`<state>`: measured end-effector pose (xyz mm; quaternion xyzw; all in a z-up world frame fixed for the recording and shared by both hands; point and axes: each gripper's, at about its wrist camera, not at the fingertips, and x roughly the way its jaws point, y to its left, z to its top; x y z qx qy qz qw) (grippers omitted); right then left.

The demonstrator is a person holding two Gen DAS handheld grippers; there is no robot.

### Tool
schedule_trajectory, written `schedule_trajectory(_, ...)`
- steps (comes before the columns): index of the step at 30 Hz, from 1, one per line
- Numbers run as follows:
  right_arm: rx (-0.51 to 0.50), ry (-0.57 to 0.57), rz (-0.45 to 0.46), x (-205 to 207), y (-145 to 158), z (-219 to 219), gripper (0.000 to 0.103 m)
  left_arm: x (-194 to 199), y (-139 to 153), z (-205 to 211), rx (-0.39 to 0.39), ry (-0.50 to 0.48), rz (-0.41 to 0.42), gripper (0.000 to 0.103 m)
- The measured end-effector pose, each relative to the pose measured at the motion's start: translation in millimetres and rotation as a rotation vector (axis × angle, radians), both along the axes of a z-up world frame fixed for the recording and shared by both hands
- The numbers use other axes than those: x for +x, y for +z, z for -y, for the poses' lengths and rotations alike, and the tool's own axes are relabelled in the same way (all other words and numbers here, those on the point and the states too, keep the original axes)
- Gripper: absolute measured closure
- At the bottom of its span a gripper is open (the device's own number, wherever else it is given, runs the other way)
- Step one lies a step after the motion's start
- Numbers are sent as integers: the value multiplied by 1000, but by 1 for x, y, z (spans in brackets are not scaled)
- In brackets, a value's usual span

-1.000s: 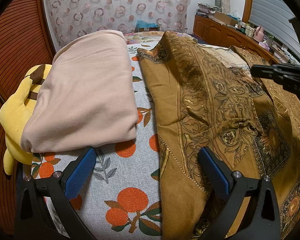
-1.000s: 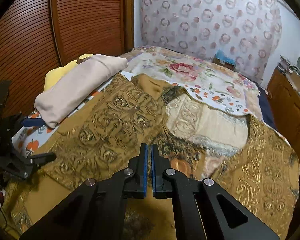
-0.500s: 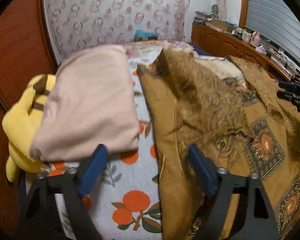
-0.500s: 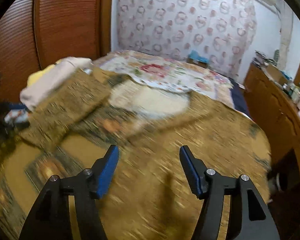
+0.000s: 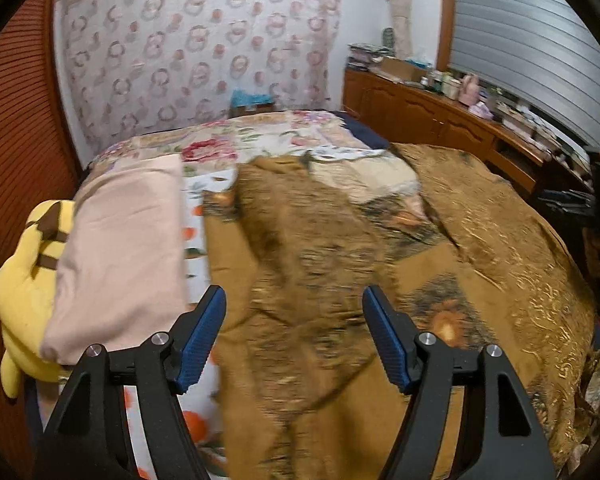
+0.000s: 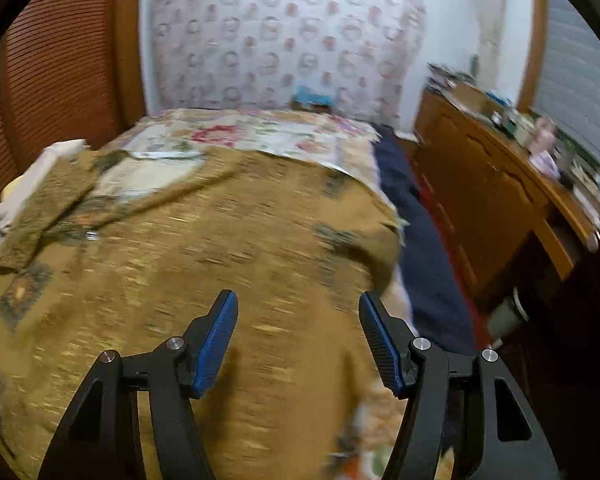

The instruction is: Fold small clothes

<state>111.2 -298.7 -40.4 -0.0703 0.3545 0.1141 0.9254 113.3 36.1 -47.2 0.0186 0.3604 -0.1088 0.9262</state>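
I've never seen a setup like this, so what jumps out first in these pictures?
A big golden-brown patterned cloth spreads over most of the bed. At the left edge a folded pink garment rests on a yellow plush toy. Up close, each view shows a black tool with blue pads, jaws apart and empty: left tool, right tool.

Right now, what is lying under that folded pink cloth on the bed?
A yellow plush toy sticks out from beneath the folded pink cloth along its left edge, and the orange-print sheet lies below. How far the toy reaches under the cloth is hidden.
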Motion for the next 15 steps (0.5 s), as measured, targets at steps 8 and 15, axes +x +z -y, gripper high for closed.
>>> schedule_trajectory(8,111,-86,-82,35,-23,28,38,3,-13,39,-4,-71,-42,31)
schedule_trajectory(15,191,-71,-107,64,-23,44,40,10,-33,50,17,-80,-102,30)
